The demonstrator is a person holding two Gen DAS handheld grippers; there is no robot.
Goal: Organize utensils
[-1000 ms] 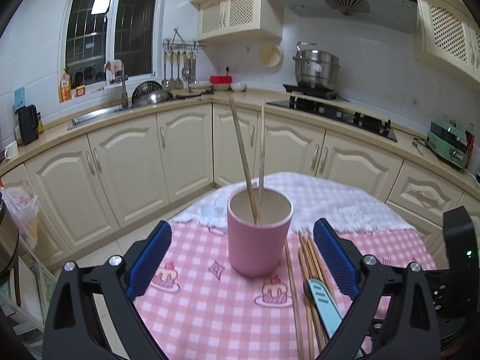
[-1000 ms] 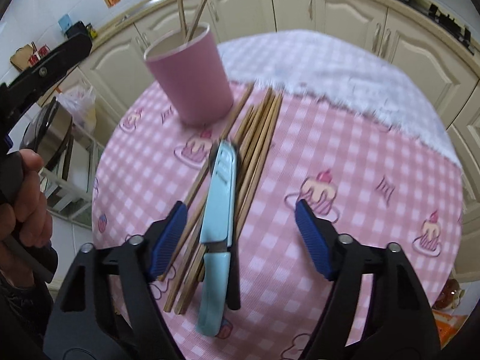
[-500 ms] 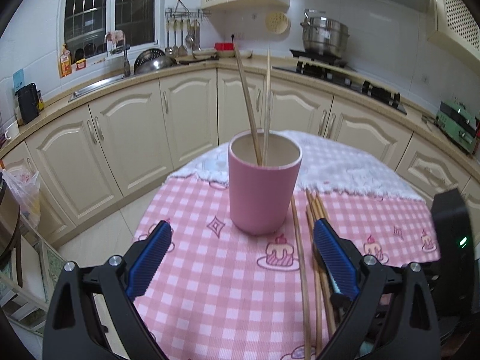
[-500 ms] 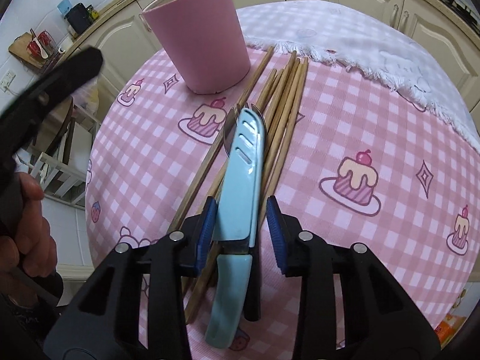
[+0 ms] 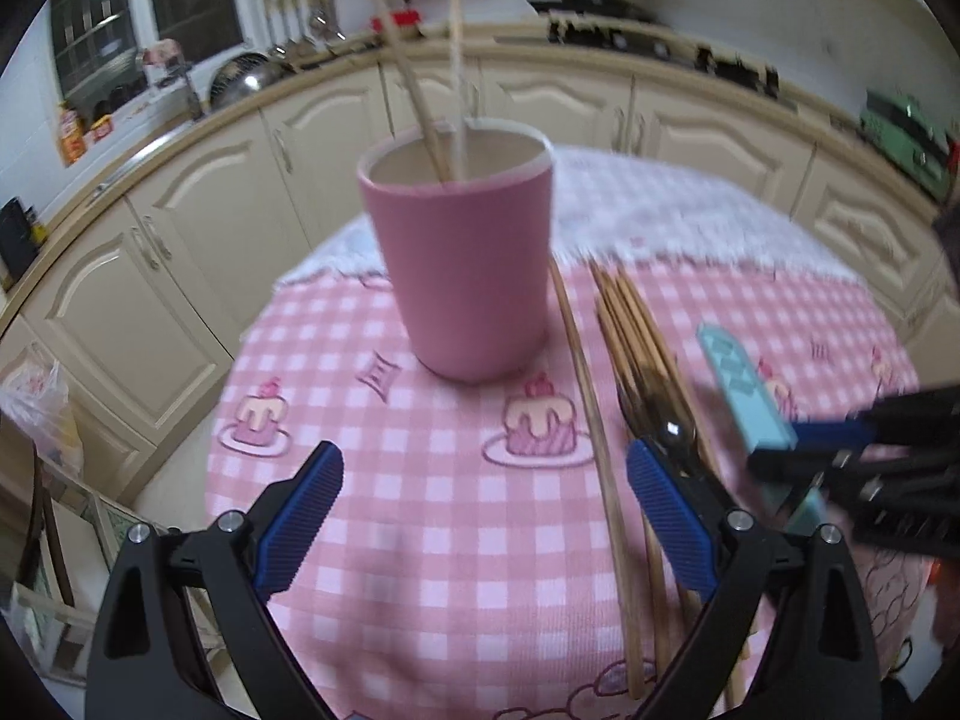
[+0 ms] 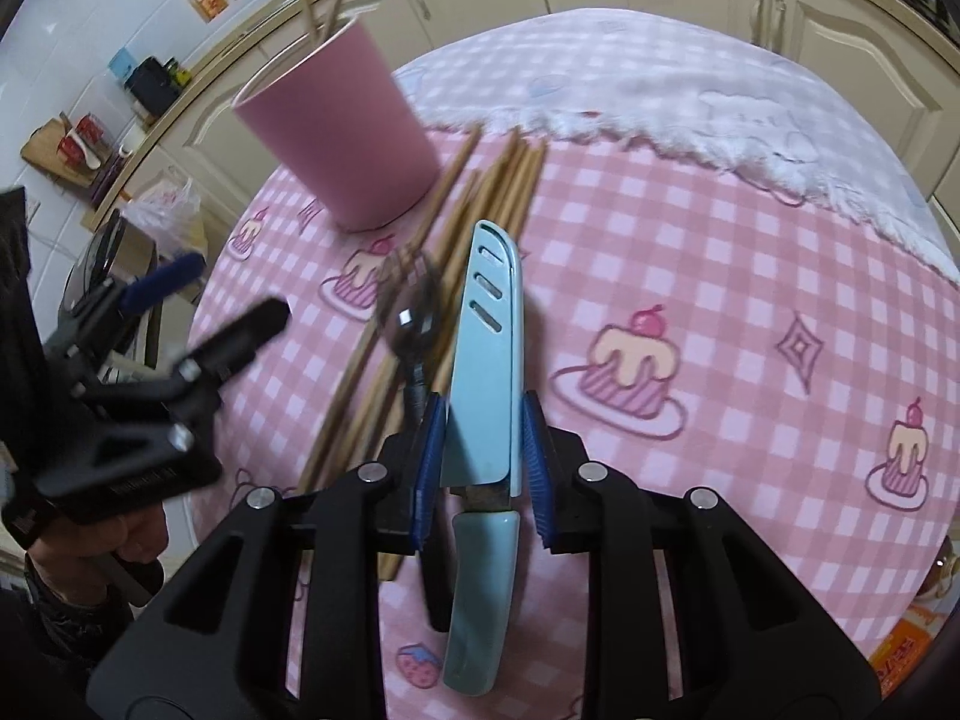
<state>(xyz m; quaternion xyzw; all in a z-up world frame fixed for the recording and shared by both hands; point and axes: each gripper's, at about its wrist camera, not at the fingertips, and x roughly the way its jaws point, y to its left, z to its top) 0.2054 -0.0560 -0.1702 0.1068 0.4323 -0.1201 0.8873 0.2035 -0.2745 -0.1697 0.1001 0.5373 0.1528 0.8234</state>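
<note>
A pink cup (image 5: 468,264) with two chopsticks (image 5: 456,60) standing in it sits on the pink checked tablecloth (image 5: 420,510). To its right lie several loose chopsticks (image 6: 510,180), a metal spoon (image 6: 414,312) and a fork. My right gripper (image 6: 480,450) is closing on a light blue sheathed knife (image 6: 486,348); its pads meet both sides of the sheath just above the handle. In the left wrist view the knife (image 5: 744,384) slants up from the right gripper (image 5: 792,444). My left gripper (image 5: 483,462) stands open and holds nothing, in front of the cup.
A white lace cloth (image 6: 690,90) covers the far part of the round table. Cream kitchen cabinets (image 5: 180,252) curve around behind it. A hand (image 6: 120,546) holds the left gripper at the table's left edge. A plastic bag (image 5: 42,408) hangs beside the table.
The right jaws have gone from wide open to closed around the knife, which has shifted off the spoon and fork. The left gripper has sunk and tipped down toward the table in front of the cup.
</note>
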